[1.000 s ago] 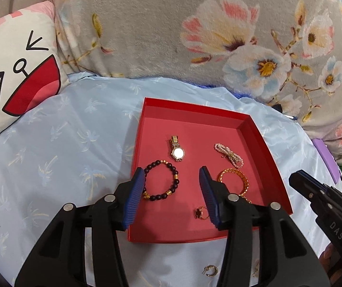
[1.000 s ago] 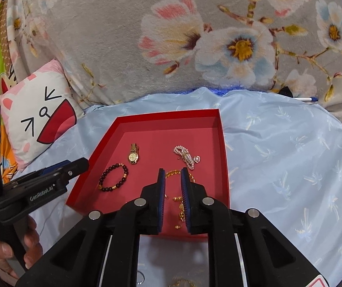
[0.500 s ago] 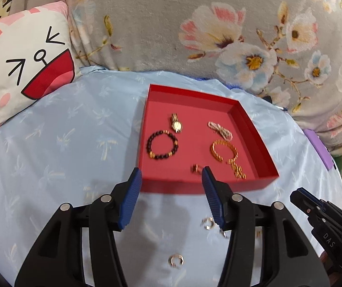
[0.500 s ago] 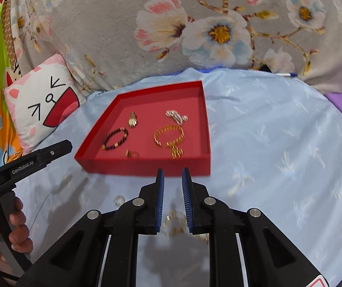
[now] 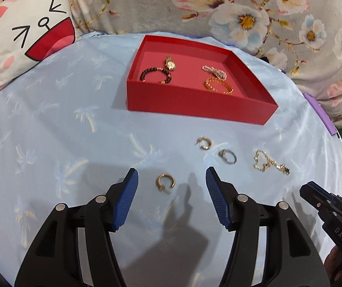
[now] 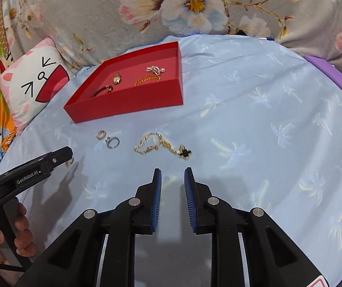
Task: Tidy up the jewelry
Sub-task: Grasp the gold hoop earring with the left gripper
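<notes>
A red tray (image 5: pixel 194 105) (image 6: pixel 127 102) on the blue cloth holds a beaded bracelet (image 5: pixel 155 75), a gold watch (image 5: pixel 170 64), a pearl piece (image 5: pixel 215 71) and a gold chain bracelet (image 5: pixel 218 86). On the cloth in front of it lie a gold hoop earring (image 5: pixel 165 182), a second hoop (image 5: pixel 204 142) (image 6: pixel 100 134), a silver ring (image 5: pixel 228 156) (image 6: pixel 112 141) and a gold necklace with a black clover (image 5: pixel 270 163) (image 6: pixel 163 146). My left gripper (image 5: pixel 171 179) is open, with the near hoop between its fingertips. My right gripper (image 6: pixel 172 174) is open and empty, just short of the necklace.
A cat-face pillow (image 5: pixel 27 35) lies at the back left. A floral blanket (image 5: pixel 218 4) rises behind the tray. A purple item (image 6: pixel 333 76) lies at the cloth's right edge. The cloth drops off at the right side.
Both grippers pulled back from over the tray and lowered toward the cloth in front of it. The right jaws opened a little. The loose pieces came into view.
</notes>
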A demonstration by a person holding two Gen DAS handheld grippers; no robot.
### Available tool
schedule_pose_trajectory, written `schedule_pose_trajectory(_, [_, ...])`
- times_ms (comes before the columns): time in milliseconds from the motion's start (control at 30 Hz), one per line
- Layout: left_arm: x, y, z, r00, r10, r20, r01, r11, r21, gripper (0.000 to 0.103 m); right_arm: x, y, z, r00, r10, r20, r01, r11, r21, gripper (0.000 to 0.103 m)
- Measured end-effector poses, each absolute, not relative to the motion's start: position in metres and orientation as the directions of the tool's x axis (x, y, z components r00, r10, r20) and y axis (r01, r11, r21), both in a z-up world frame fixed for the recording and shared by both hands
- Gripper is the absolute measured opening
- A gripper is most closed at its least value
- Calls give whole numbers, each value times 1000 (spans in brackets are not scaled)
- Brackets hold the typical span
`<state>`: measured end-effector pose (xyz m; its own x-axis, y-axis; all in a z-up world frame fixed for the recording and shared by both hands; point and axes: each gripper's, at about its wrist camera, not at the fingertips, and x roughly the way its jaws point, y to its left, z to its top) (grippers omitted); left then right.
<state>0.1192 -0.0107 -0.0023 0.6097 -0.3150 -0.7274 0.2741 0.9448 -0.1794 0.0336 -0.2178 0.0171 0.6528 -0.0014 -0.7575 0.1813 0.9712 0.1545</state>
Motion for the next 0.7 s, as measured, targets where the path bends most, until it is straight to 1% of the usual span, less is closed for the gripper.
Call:
schedule_pose_trajectory(233, [115,-9,-11,621,-280,-733,265,954,-140,57,30,-214,6,640,23,-768,177,968,176,21])
schedule_pose_trajectory(467, [121,-11,-15,621,-266,-738,254,958,-131,55,33,-214,2,634,31,-772,177,967,185,21])
schedule_pose_trajectory(600, [122,-14,-15,621,-260,-740,260,958,-119,50,33,-215,1,634,33,-773,179,966,187,21])
schedule_pose_trajectory(700, [121,-16,-15,621,-258,-740,264,958,-113,42,33,-215,1,634,33,-773,180,965,189,21])
